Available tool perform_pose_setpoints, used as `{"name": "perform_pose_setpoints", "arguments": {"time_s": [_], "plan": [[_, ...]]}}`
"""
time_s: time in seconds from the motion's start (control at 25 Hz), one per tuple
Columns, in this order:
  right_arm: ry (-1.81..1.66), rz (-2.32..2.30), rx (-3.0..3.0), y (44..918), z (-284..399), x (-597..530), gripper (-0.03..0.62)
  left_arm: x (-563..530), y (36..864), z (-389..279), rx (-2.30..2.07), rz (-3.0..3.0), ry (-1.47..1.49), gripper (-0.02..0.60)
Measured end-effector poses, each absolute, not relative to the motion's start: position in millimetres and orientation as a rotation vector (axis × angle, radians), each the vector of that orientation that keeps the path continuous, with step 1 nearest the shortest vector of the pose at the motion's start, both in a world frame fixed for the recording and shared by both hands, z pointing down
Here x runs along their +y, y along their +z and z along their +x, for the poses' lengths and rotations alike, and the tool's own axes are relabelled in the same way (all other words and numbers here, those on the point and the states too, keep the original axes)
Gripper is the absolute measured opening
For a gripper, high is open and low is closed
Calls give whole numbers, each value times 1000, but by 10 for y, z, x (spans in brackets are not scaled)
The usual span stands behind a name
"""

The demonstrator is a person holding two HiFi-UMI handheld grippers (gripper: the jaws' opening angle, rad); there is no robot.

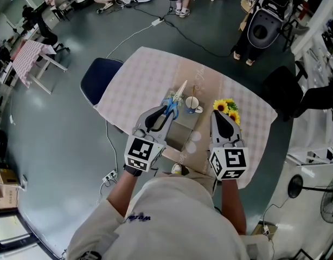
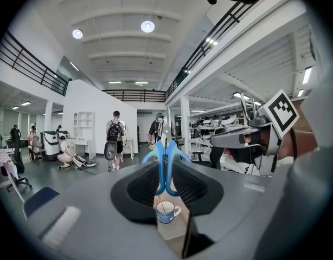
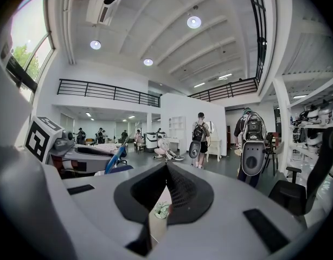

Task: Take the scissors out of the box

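Blue-handled scissors (image 1: 172, 108) hang above the table, their pale blades pointing away from me. My left gripper (image 1: 165, 114) is shut on the handles; in the left gripper view the blue loops (image 2: 165, 164) sit pinched between the dark pads, blades up. Below and between the grippers lies the grey-brown box (image 1: 183, 133). My right gripper (image 1: 225, 118) hovers to the right of the box, shut with nothing in it; in the right gripper view (image 3: 166, 182) its pads meet. From there the scissors (image 3: 115, 161) show at the left.
A white and blue cup (image 1: 192, 104) (image 2: 166, 211) and a bunch of sunflowers (image 1: 226, 108) stand on the checked tablecloth (image 1: 139, 80) beyond the box. A blue chair (image 1: 98, 77) is at the table's left, a black chair (image 1: 280, 88) at the right. People stand further back.
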State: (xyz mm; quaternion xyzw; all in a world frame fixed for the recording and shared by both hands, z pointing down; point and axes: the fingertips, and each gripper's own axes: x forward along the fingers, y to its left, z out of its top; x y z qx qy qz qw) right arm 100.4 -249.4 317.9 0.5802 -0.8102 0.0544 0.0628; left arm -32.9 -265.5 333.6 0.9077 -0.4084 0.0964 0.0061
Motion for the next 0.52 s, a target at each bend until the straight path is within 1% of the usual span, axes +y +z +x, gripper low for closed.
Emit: {"name": "perform_pose_setpoints", "arguments": {"time_s": [0.52], "plan": [[173, 1755, -2448, 3204, 1017, -2491, 5, -2643, 3344, -323, -1277, 2838, 308, 83]]}}
